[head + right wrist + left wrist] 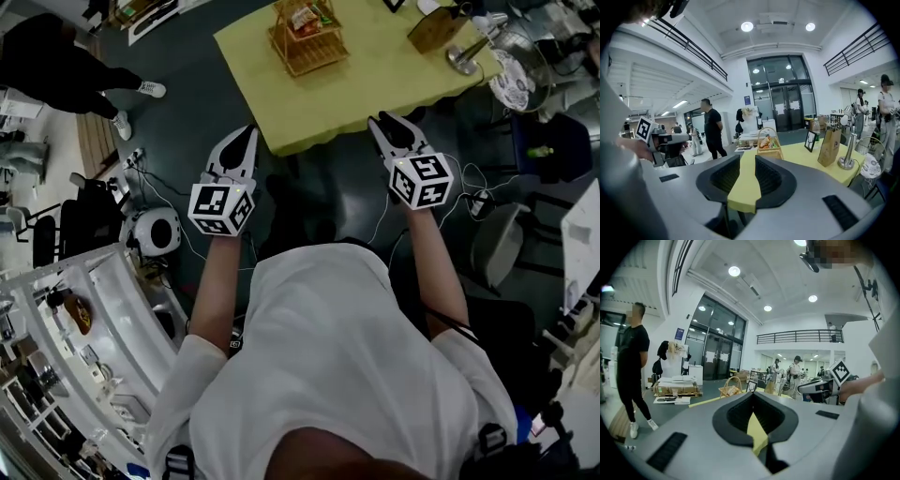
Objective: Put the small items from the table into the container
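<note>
I have both tools held out in front of me at about the same height, over the dark floor (pixel 319 202) and just short of the near edge of the yellow tabletop (pixel 375 80).

The left tongs (pixel 247 131) point at the tabletop's near left corner. Their tips look pressed together, with only a thin wedge of yellow showing behind them in the left gripper view, and nothing is pinched. The right tongs (pixel 389 122) are spread, with a clear gap down their whole length (the tabletop shows straight through it), and they are empty too.

The container is a wicker basket (pixel 305 39) with a hoop handle, standing near the far side of the tabletop, left of its middle. Some bright snack packets (pixel 305 17) already lie in it. In the right gripper view the basket sits just above and to the right of the gap.

Over on the right side of the tabletop stand a brown paper bag (pixel 829 146), a small picture frame (pixel 810 140) left of it, and a metal stand (pixel 846 157) on a round base.

A person in black (pixel 712 129) stands on the floor beyond the tabletop, well clear of both tools.
</note>
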Demonstrator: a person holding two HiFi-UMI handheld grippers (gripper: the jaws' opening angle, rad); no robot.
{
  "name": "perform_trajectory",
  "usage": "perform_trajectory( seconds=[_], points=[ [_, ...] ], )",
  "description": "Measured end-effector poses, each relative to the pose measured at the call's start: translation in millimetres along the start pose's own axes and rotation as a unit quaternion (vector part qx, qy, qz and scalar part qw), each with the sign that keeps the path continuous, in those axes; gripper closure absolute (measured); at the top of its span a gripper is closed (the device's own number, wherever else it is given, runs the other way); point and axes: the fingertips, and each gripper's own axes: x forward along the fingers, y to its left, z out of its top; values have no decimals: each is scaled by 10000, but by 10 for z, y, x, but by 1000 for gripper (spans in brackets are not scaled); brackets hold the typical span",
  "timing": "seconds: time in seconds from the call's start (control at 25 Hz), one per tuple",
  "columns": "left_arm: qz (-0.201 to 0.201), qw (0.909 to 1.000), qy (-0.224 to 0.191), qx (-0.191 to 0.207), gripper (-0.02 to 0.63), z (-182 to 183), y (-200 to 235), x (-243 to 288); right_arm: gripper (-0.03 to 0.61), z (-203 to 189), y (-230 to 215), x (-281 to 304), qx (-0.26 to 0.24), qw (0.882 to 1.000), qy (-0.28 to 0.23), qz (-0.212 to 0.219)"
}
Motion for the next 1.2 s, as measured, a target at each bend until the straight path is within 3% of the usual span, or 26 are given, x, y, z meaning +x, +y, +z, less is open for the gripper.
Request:
perform_trajectory(
  seconds=[0.44, 0.6, 0.88, 1.2],
  points=[
    [52, 9989, -373, 296, 606, 406, -265, -604, 469, 274, 656, -486, -8, 9980, -511, 365],
    [-11, 9986, -410, 337, 606, 518, -223, -669, 476, 363, 813, -522, -6, 9976, -629, 278],
    [-199, 9975, -502, 458, 606, 699, -121, -689, 558, 602, 993, -555, -52, 9960, -889, 65],
    [-381, 9961, -637, 467, 606, 821, -33, -713, 565, 764, 1222, -502, -105, 9935, -1125, 127]
  ],
)
